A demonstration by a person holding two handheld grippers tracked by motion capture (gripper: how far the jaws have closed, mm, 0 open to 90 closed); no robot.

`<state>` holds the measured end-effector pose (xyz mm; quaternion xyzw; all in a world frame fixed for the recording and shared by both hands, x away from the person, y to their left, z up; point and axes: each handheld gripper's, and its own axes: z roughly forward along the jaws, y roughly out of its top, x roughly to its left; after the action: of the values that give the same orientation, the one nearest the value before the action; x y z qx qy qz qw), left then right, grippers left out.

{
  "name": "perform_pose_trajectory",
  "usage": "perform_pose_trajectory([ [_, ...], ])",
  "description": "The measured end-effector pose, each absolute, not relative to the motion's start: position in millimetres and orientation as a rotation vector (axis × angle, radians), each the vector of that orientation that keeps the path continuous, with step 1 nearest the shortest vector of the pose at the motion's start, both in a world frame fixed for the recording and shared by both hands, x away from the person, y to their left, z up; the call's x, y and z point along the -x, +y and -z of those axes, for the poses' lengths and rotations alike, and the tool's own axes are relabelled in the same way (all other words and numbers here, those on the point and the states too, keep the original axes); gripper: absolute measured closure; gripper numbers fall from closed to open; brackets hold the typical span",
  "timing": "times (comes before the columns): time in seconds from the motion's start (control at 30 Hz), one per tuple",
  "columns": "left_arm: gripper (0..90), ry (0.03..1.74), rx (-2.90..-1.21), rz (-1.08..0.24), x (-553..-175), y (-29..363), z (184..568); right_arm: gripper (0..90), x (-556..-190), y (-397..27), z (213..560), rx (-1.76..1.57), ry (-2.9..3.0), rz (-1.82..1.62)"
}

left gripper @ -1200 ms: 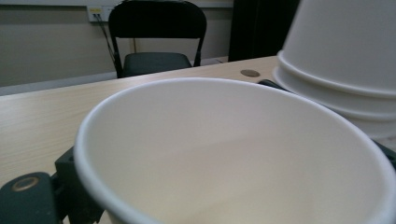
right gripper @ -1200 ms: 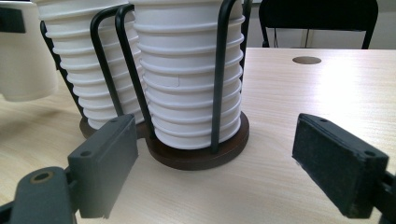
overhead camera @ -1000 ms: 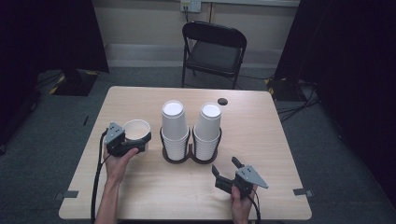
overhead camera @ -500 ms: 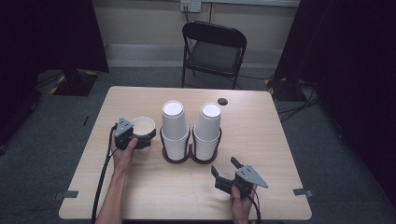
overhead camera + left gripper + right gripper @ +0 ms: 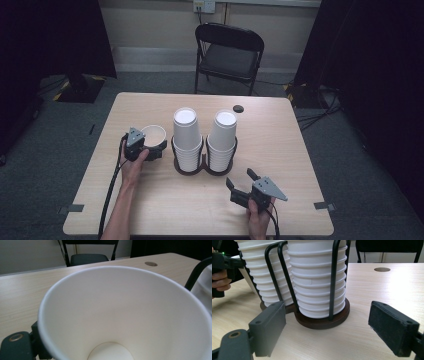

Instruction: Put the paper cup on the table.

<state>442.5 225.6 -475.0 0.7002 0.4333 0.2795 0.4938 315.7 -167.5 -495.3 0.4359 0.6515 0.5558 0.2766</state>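
- High view: your left gripper [image 5: 150, 148] has carried the cup [image 5: 153, 135] in beside the rack [image 5: 204, 161], jaws closed on its wall; it reads as setting down or restacking.
- Cup: white paper, upright, empty, just left of the stacks [image 5: 187, 135].
- Right gripper [image 5: 241, 186]: jaws wide apart, holding nothing.

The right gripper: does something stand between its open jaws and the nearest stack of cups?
Nothing loose does. The right gripper faces the right cup stack over bare table. Only the holder's black wire bars and wooden base enclose the stack.
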Motion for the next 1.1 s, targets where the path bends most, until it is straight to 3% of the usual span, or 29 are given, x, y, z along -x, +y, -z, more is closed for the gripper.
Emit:
perform_pose_trajectory([
  [0.73, 15.5, 1.16, -1.824, -0.659, -438.3, 222.6, 494.3, 13.9, -314.4, -168.5, 495.6, -1.162, 1.732, -1.505],
  [1.1, 15.5, 1.175, -1.788, -0.689, -425.6, 229.4, 495.4, 13.9, -314.3, -169.0, 495.8, -1.157, 1.728, -1.51],
])
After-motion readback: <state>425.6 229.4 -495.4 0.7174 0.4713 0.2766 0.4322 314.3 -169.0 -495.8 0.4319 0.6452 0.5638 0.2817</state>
